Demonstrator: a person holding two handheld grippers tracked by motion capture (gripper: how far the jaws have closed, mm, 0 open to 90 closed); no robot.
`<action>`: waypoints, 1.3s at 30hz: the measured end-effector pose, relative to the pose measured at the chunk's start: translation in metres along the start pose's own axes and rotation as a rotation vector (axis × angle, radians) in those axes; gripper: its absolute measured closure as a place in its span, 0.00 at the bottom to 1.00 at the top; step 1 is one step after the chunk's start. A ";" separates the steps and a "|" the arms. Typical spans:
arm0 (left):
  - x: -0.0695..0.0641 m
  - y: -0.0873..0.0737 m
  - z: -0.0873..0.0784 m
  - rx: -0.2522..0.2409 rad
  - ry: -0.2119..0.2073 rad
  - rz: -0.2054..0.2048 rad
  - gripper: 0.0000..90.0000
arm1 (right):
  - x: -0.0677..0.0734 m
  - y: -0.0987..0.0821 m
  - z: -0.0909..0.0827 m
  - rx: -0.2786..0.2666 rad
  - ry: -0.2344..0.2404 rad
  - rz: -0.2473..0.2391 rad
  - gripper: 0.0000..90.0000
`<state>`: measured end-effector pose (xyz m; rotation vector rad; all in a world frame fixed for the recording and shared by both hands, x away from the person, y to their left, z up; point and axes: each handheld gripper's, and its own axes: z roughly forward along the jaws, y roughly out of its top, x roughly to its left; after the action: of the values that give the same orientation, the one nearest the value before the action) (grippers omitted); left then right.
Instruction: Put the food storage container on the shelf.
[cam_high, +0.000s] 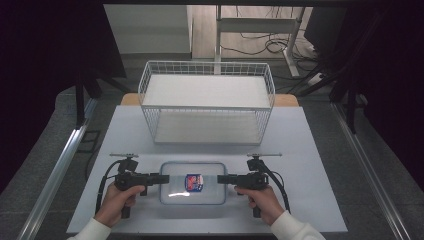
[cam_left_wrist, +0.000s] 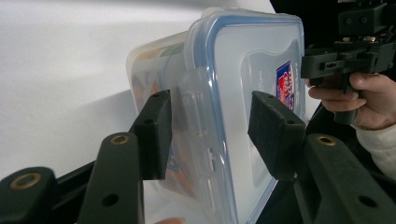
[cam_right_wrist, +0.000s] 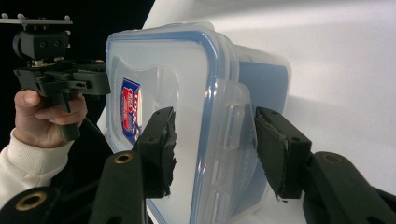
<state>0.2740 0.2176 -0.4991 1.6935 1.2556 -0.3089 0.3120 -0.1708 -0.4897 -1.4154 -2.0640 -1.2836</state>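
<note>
On the bench (cam_high: 310, 200), a lidded plastic container (cam_high: 193, 183) lies long axis across, between the left gripper (cam_high: 165, 178) and right gripper (cam_high: 221, 179); each gripper's fingers gape wide around an end latch, apparently not yet clamping. Beyond stands a wire basket (cam_high: 206, 102).

Glossy clear plastic container (cam_high: 192, 182); white wire basket (cam_high: 207, 102).

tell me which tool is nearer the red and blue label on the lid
Right. The label sits right of the middle of the clear plastic container; the right tool straddles its right latch, the left tool its left latch.
</note>
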 end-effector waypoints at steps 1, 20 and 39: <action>0.000 0.000 0.000 0.000 0.000 0.000 0.56 | 0.000 0.000 0.000 0.000 0.000 0.000 0.55; -0.008 0.015 0.002 -0.016 0.001 0.034 0.58 | -0.001 0.012 -0.010 -0.045 -0.002 -0.016 0.55; 0.000 0.058 0.018 -0.045 -0.003 0.065 0.58 | -0.012 0.051 -0.017 -0.093 -0.018 -0.081 0.55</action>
<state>0.3288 0.2029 -0.4769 1.6913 1.1945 -0.2429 0.3586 -0.1860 -0.4638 -1.4001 -2.1186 -1.4204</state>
